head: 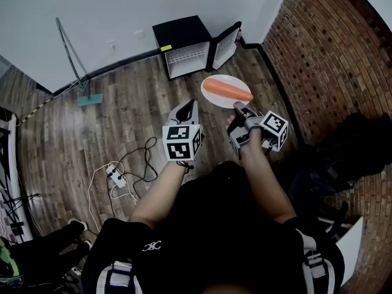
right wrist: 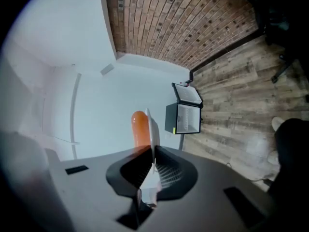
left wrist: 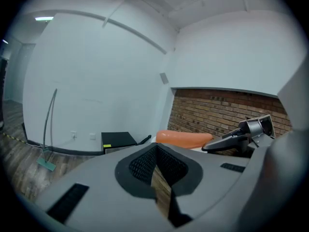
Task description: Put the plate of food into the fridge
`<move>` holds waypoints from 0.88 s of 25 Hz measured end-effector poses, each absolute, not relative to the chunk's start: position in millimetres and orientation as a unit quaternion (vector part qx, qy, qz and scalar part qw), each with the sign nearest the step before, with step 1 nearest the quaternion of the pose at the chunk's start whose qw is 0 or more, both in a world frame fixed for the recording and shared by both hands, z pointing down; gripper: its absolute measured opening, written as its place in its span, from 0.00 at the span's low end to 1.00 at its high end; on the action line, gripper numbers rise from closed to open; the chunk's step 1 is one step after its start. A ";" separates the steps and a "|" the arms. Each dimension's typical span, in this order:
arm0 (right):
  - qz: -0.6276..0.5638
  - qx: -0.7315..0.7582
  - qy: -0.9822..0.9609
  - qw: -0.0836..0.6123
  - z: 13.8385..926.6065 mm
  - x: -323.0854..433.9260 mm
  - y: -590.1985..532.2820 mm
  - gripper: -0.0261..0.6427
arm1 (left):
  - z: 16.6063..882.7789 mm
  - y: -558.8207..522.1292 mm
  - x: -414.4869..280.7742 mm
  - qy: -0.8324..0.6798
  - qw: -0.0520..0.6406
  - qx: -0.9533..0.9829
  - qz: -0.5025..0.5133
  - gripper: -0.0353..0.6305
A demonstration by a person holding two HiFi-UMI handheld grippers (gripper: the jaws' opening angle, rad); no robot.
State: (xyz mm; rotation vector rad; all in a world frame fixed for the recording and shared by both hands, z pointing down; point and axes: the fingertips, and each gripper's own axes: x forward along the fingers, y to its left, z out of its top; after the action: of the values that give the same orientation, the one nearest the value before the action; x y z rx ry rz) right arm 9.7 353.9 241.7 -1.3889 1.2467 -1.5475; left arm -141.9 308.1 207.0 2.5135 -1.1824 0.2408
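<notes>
A white plate (head: pixel 214 98) carrying a long orange piece of food (head: pixel 228 91) hangs in the air in front of me. My right gripper (head: pixel 237 107) is shut on its near rim. In the right gripper view the plate (right wrist: pixel 151 129) stands edge-on between the pads, with the orange food (right wrist: pixel 140 127) on its left side. The black mini fridge (head: pixel 184 48) stands on the floor by the far wall with its door (head: pixel 226 43) swung open to the right and a white inside. My left gripper (head: pixel 188 106) hovers just left of the plate, shut with nothing in it.
A brick wall (head: pixel 331 54) runs along the right. A power strip with cables (head: pixel 115 173) lies on the wooden floor at the left. A long-handled tool (head: pixel 89 98) leans against the far wall. Dark bags (head: pixel 361 146) sit at the right.
</notes>
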 end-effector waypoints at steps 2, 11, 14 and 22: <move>-0.602 -0.538 0.476 0.348 246.2 10.6 353.9 0.08 | 208.1 304.4 -142.3 -0.416 0.180 0.887 0.086 0.05; -0.614 -0.538 0.459 0.350 267.1 46.1 322.2 0.09 | 220.0 266.3 -106.8 -0.406 0.184 0.890 0.100 0.05; -0.612 -0.537 0.462 0.351 267.9 70.2 293.3 0.09 | 221.6 237.8 -87.0 -0.407 0.182 0.889 0.106 0.05; -0.606 -0.525 0.483 0.351 253.4 134.6 205.0 0.09 | 210.6 150.6 -28.1 -0.422 0.190 0.880 0.104 0.05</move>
State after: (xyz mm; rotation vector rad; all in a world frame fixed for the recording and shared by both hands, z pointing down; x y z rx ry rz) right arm 134.6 205.0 253.4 -1.3605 1.2517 -1.5688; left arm -28.1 150.6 210.6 2.4749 -1.1869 0.2923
